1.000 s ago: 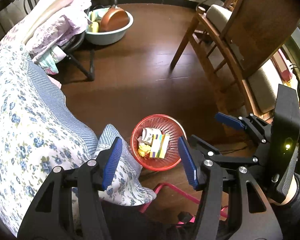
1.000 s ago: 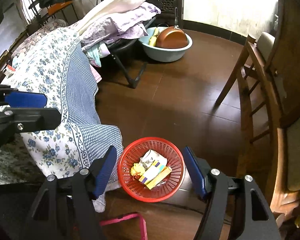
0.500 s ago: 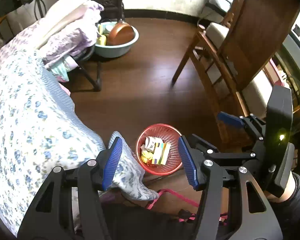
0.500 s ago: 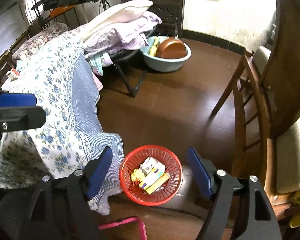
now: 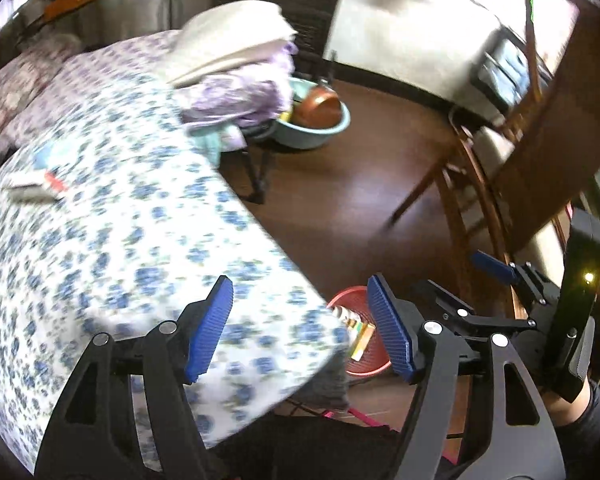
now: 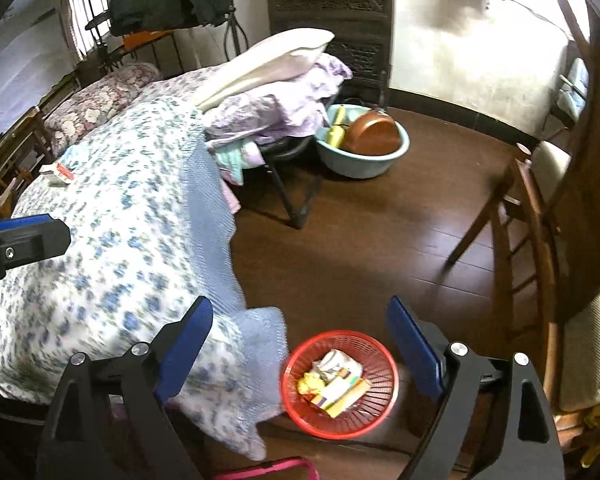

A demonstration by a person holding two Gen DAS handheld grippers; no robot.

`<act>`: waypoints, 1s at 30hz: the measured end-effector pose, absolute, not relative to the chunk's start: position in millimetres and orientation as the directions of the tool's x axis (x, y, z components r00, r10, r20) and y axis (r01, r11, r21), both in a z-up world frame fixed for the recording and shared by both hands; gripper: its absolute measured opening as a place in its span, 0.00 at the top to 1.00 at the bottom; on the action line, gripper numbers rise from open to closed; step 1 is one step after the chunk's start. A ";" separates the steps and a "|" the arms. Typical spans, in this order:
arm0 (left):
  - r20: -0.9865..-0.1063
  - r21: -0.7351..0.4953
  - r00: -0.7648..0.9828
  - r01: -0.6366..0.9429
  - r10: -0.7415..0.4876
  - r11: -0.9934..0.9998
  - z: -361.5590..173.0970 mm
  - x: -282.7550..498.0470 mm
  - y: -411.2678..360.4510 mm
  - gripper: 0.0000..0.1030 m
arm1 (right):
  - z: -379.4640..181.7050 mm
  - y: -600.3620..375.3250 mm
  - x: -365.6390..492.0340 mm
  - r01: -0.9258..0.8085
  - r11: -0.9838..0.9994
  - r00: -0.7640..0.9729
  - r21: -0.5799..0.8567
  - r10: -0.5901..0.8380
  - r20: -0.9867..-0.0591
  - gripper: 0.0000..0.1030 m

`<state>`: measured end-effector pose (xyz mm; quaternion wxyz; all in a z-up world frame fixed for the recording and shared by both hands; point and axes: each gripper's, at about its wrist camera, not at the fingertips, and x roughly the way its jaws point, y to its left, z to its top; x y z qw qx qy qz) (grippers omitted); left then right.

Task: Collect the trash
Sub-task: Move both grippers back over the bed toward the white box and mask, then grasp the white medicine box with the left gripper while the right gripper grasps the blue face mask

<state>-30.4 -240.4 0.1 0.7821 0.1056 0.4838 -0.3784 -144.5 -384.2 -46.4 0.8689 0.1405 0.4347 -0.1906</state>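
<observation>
A red plastic basket (image 6: 374,350) stands on the dark wood floor by the bed corner, holding several wrappers and a crumpled cup (image 6: 334,382). In the left wrist view the basket (image 5: 346,298) is half hidden behind the bedspread. A white and red wrapper (image 6: 58,172) lies on the floral bedspread at the far left; it also shows in the left wrist view (image 5: 34,188). My left gripper (image 5: 300,326) is open and empty above the bed edge. My right gripper (image 6: 300,348) is open and empty above the basket.
The bed with blue floral spread (image 6: 112,240) fills the left. Folded bedding (image 6: 272,80) sits on a folding stand. A teal basin with a copper pan (image 6: 364,144) stands beyond. A wooden chair (image 6: 532,216) is at right. A pink frame (image 6: 272,468) lies near the bottom.
Both grippers have risen and tilted up toward the bed. The basket has slid lower in both views, and the bed top with the wrapper has come into sight.
</observation>
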 end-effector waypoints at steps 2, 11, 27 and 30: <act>-0.836 -0.223 0.251 0.657 -0.488 0.720 0.5 -17.5 -222.2 0.31 | -39.7 -373.7 -132.2 0.432 0.899 0.561 0.074 -0.203 -0.802 0.15; -0.826 -0.278 0.339 0.451 -0.450 0.848 -0.8 55.7 -122.9 0.27 | -14.5 -315.7 -61.2 0.301 0.953 0.605 0.040 -0.159 -0.780 0.12; -0.819 -0.246 0.508 0.109 -0.267 0.963 6.3 143.0 1.2 0.25 | 26.0 -207.1 83.1 0.063 0.997 0.701 0.042 -0.014 -0.713 0.12; -0.821 -0.227 0.519 0.084 -0.237 0.970 4.6 148.9 9.7 0.24 | 26.5 -191.6 103.6 0.037 0.999 0.705 0.024 -0.010 -0.709 0.12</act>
